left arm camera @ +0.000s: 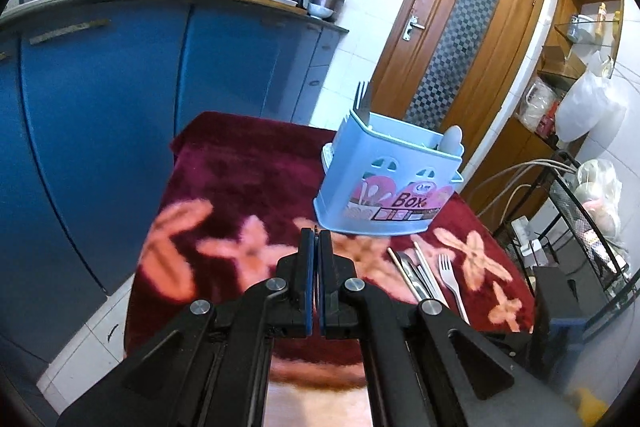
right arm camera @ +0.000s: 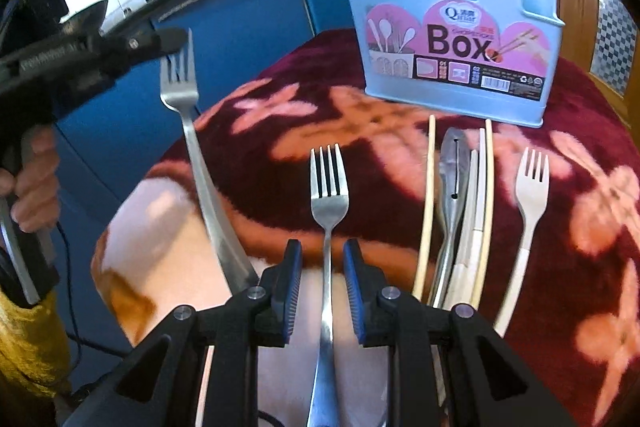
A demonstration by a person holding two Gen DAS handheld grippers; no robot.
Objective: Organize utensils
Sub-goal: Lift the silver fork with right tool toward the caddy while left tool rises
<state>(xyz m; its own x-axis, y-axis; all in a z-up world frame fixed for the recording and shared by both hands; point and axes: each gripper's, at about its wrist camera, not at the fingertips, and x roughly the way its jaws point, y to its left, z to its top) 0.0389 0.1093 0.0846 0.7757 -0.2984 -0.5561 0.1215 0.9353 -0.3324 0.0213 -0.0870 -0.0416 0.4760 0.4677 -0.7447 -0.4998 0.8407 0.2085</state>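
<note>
Left wrist view: left gripper [left arm camera: 315, 239] sits bottom centre, jaws fully closed, nothing between the pads, raised clear of the red floral blanket [left arm camera: 240, 179] covering the bench. Blue utensil box [left arm camera: 384, 187] stands centre-right, upright, with a fork [left arm camera: 363, 95] and a white spoon [left arm camera: 452, 139] already poking out of it. Lower right, loose utensils lie on the blanket just in front of the box: chopsticks, a metal piece, a white plastic fork [left arm camera: 450, 275].

Right wrist view: right gripper [right arm camera: 323, 287] at bottom centre, jaws partly open and straddling the handle of a steel fork [right arm camera: 329, 195] lying tines-up-frame; the pads look clear of the handle, no grip yet. A second steel fork [right arm camera: 192, 131] sits left of it. Right of it, a bundle of chopsticks [right arm camera: 428, 195], a metal utensil and the white fork. Box at top right. Left gripper visible upper left, held by a hand [right arm camera: 32, 183].

Step in hand, I'd say: right side lining up on the centre fork. Next: close on the handle, lift, tip upright, drop into the box.
</note>
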